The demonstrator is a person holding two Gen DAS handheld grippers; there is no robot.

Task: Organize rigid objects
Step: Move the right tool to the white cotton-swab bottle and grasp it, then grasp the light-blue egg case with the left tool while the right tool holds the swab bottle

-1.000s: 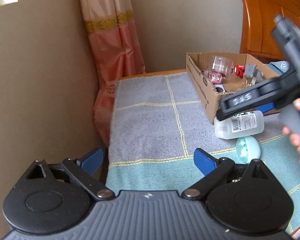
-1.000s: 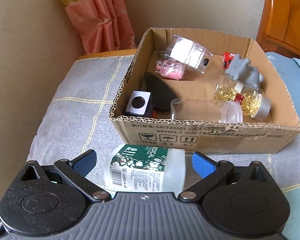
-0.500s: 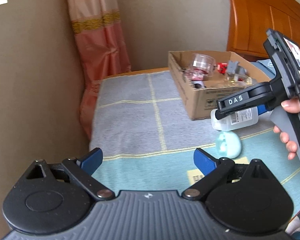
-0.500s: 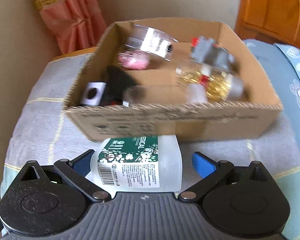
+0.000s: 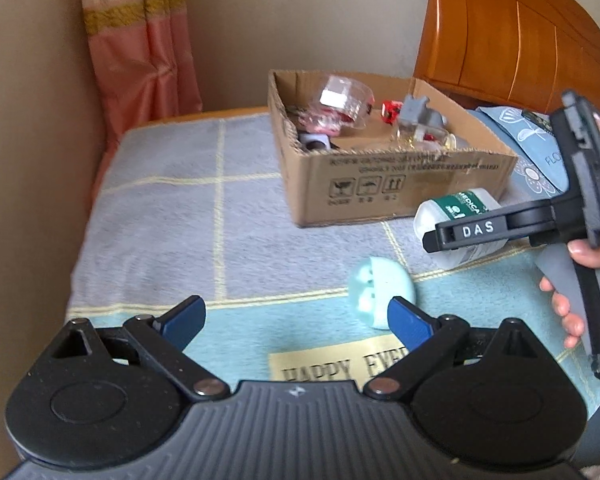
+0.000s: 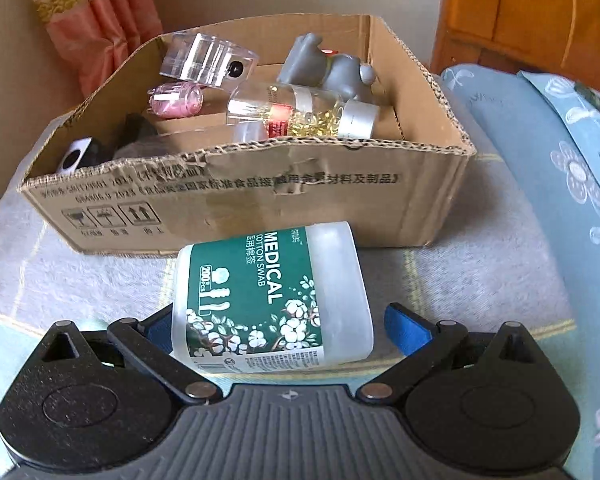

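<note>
The cardboard box (image 6: 260, 196) is holding a capsule bottle (image 6: 296, 114), a pink jar (image 6: 176, 98) and a grey figure (image 6: 328, 68). The right gripper (image 6: 274, 326) is spreading its fingers around the swab jar (image 6: 268, 296), not yet clamping; the left gripper (image 5: 296, 316) is hanging open, holding nothing.

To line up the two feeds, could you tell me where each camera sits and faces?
Left wrist: on the left gripper, facing the towel, mint case, right gripper and hand.
Right wrist: on the right gripper, facing the cotton swab jar.
Shared: jar, cardboard box.

The swab bottle (image 6: 270, 296) lies on the blanket (image 6: 460, 280), right in front of the box (image 6: 260, 204). Jars and toys sit in the box.
</note>
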